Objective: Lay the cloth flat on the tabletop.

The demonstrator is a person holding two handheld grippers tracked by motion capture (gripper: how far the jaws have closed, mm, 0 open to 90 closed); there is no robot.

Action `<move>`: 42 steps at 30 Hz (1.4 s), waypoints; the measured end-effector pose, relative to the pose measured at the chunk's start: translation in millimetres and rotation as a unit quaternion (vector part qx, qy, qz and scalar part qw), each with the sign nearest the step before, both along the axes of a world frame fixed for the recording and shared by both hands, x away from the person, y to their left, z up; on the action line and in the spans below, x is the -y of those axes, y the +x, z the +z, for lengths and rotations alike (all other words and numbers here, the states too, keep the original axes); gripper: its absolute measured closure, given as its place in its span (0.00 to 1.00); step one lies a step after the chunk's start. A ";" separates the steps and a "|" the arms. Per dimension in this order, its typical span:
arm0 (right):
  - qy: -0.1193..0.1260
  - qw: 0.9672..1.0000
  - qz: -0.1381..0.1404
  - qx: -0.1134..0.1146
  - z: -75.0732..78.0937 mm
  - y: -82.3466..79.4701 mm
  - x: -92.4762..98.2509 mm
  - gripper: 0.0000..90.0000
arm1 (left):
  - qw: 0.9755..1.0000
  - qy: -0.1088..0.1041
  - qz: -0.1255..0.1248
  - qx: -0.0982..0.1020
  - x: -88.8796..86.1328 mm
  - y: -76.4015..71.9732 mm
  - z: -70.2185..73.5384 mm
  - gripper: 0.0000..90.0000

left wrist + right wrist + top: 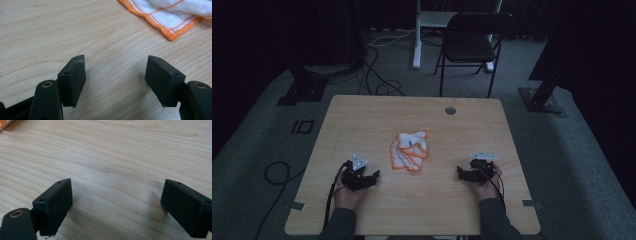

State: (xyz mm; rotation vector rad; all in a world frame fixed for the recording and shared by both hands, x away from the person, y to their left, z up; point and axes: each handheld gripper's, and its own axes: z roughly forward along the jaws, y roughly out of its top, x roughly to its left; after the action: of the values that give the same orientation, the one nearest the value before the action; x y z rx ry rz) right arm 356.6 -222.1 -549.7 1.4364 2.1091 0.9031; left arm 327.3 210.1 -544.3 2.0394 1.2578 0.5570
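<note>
White cloth (410,150), orange-hemmed, crumpled: table (362,115) centre. Left claw (371,178): near-left of cloth, jaws apart, empty, resting on table. Right claw (460,173): near-right of cloth, jaws apart, empty.

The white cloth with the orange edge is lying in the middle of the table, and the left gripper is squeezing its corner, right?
Not quite. The cloth does lie in the middle of the table, but the left gripper is not squeezing it. The left gripper view shows its jaws wide open over bare wood, with the cloth's orange corner farther off, apart from them.
</note>
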 end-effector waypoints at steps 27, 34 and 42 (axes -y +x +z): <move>-0.003 1.000 0.018 -0.004 2.4 -2.9 0.3 0.20 | 1.000 -0.002 -0.002 -0.010 7.2 -1.8 3.7 0.52; -0.002 1.000 0.023 -0.003 4.3 -4.7 -0.6 0.30 | 1.000 -0.005 -0.022 -0.005 16.0 -3.7 10.2 0.56; -0.003 1.000 0.024 0.001 5.7 -6.0 -1.2 0.43 | 0.999 -0.013 -0.035 0.001 27.8 0.6 17.0 0.59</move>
State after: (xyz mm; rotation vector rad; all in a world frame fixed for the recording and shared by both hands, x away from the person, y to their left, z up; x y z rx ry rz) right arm 350.6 -220.9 -544.0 1.3869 2.1518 0.9153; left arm 328.0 182.3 -527.2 2.0535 1.1816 0.5068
